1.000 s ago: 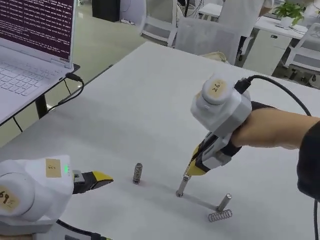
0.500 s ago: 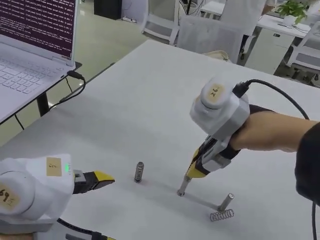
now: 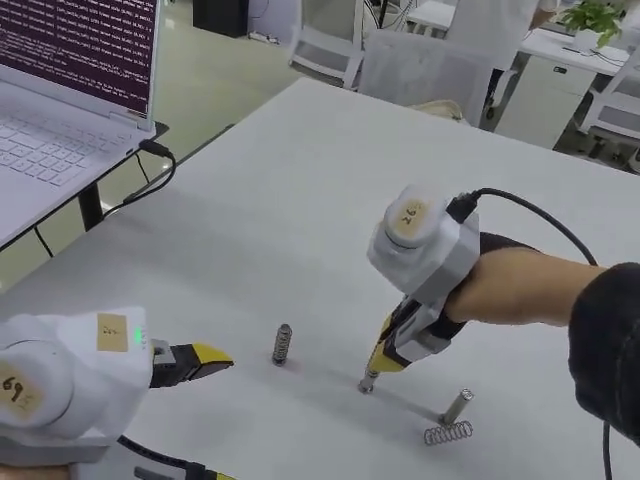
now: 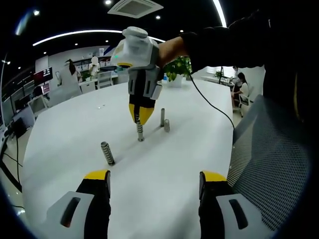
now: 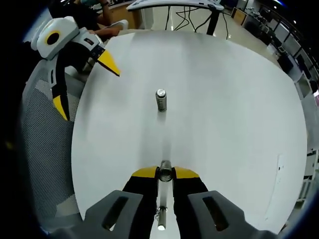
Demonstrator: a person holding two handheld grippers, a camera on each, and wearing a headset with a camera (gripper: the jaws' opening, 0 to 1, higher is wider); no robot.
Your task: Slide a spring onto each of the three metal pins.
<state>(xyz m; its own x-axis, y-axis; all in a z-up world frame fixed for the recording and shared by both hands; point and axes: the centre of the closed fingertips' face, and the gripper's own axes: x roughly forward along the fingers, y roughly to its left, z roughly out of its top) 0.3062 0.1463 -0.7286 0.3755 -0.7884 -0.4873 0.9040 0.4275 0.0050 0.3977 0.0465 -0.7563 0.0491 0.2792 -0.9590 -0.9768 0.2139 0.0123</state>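
A: Yellow-tipped right gripper [image 3: 380, 360] is clenching the 2nd spring [image 5: 165, 174], sitting atop the middle pin [image 3: 368, 382] directly under our fingertips, long axis upright w/ the pin.
B: So we're pressing straight down next. Left gripper [image 3: 205, 360]?
A: Hanging released, well apart, nearer the sprung pin [image 3: 282, 343]. The last spring [image 3: 446, 433] is lying flat just beside the bare pin [image 3: 457, 405].
B: Writing?
A: We're reading "69" on the left sticker [image 3: 20, 390]; right sticker [image 3: 410, 215] is too blurred.
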